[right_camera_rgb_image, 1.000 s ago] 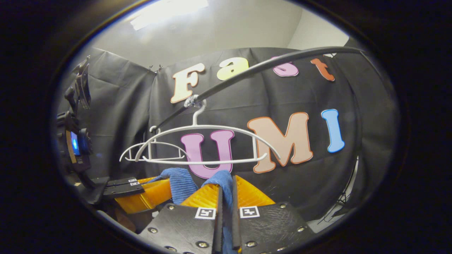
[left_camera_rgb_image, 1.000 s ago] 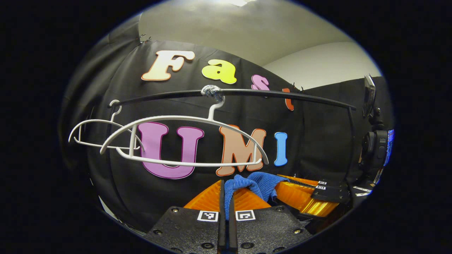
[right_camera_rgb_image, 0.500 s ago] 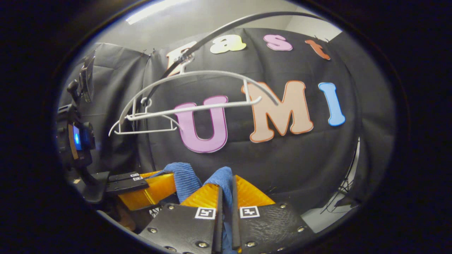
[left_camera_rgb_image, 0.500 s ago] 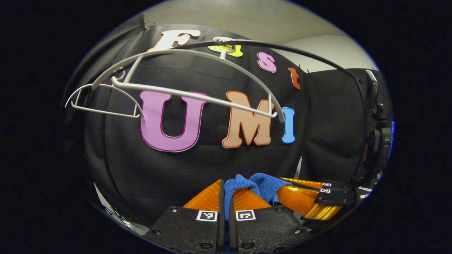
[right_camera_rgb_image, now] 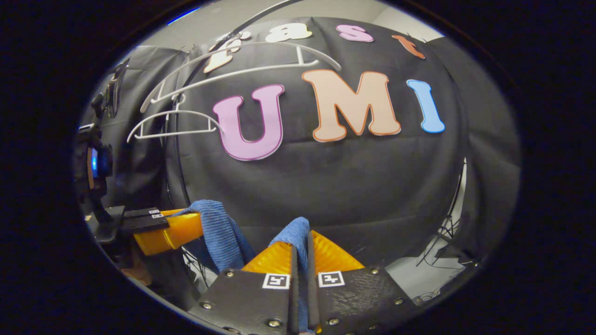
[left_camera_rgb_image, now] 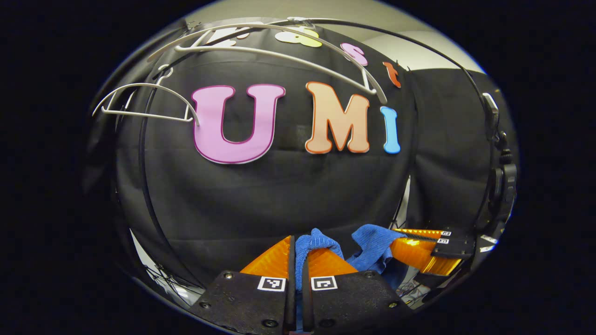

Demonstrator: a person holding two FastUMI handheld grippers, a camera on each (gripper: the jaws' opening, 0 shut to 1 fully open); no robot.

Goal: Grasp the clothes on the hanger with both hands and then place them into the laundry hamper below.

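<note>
left gripper (left_camera_rgb_image: 298, 246) clamped on blue knit cloth (left_camera_rgb_image: 372, 242) | right gripper (right_camera_rgb_image: 301, 244) clamped on its other end | cloth slung between them, well below two bare white hangers (left_camera_rgb_image: 279, 53)

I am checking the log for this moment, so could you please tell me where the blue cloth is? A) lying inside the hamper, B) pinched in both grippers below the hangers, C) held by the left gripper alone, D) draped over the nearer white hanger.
B: the blue cloth is clamped in the left gripper and the right gripper, while the white hangers hang bare above.
</note>
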